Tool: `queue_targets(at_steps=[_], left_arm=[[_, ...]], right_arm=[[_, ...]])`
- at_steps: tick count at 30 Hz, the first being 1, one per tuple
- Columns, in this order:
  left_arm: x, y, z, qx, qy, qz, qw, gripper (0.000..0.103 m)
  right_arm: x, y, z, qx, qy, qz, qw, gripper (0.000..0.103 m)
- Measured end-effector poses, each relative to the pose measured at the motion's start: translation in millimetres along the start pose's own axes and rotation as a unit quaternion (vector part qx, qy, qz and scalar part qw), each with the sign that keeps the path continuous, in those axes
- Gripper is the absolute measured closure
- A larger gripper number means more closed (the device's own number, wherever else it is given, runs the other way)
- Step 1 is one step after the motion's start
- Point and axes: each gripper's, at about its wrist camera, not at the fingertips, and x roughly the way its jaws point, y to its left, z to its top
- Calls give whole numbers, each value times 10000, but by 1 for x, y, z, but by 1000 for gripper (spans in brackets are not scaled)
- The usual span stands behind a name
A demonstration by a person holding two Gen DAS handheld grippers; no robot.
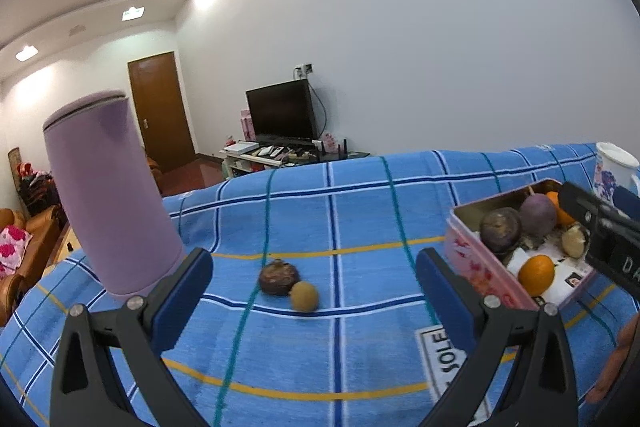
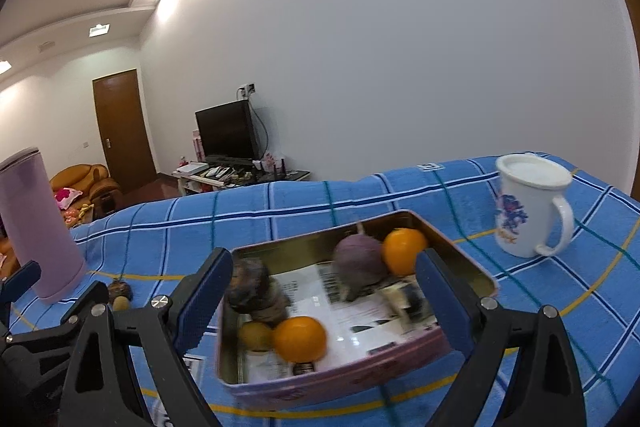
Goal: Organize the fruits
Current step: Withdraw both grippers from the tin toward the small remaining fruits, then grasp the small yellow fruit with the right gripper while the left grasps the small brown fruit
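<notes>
Two loose fruits lie on the blue checked cloth: a dark round fruit [image 1: 279, 277] touching a small yellow-brown fruit [image 1: 304, 296]. My left gripper [image 1: 314, 259] is open and empty, its fingers spread either side of them, a little short of them. To the right stands a pink tin [image 1: 472, 259] holding several fruits. My right gripper [image 2: 324, 263] hangs open and empty over the tin [image 2: 340, 375], above an orange [image 2: 300, 339], a dark fruit [image 2: 252, 287], a purple fruit [image 2: 358, 261] and a second orange [image 2: 404, 251].
A tall lilac cylinder [image 1: 108, 195] stands on the cloth at the left, close to my left finger. A white lidded mug [image 2: 528, 207] stands right of the tin. A white label [image 1: 440, 359] lies near the front. Behind the table are a TV and a door.
</notes>
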Motion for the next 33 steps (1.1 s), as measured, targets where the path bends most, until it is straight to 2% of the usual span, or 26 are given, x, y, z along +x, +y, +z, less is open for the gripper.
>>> queue_targets(at_steps=[4, 10, 14, 17, 20, 26, 27, 31, 33], left_arm=[[9, 18, -1, -207, 111, 103, 9997, 0], [28, 56, -4, -376, 449, 617, 9964, 0], [41, 78, -9, -299, 834, 965, 9914, 0], [46, 97, -11, -392, 1008, 1238, 9864, 0], [48, 110, -13, -426, 1001, 1460, 9833, 0], [56, 123, -19, -361, 1218, 1712, 9770, 0], [57, 124, -20, -374, 1254, 1730, 9762, 0], [62, 130, -23, -411, 1431, 1783, 9727, 0], [64, 132, -24, -456, 1495, 1786, 9714, 0]], right_arm=[[2, 19, -1, -108, -3, 62, 9999, 10], [12, 49, -2, -244, 146, 267, 9992, 10], [20, 74, -5, -504, 257, 527, 9970, 10], [28, 93, -8, -613, 446, 789, 9940, 10], [40, 112, -11, -715, 761, 1035, 9891, 10], [68, 148, -21, -883, 1500, 1522, 9729, 10], [70, 153, -22, -898, 1568, 1581, 9707, 12], [88, 177, -29, -1145, 2003, 1787, 9565, 36], [94, 188, -33, -1288, 2194, 1867, 9489, 42]])
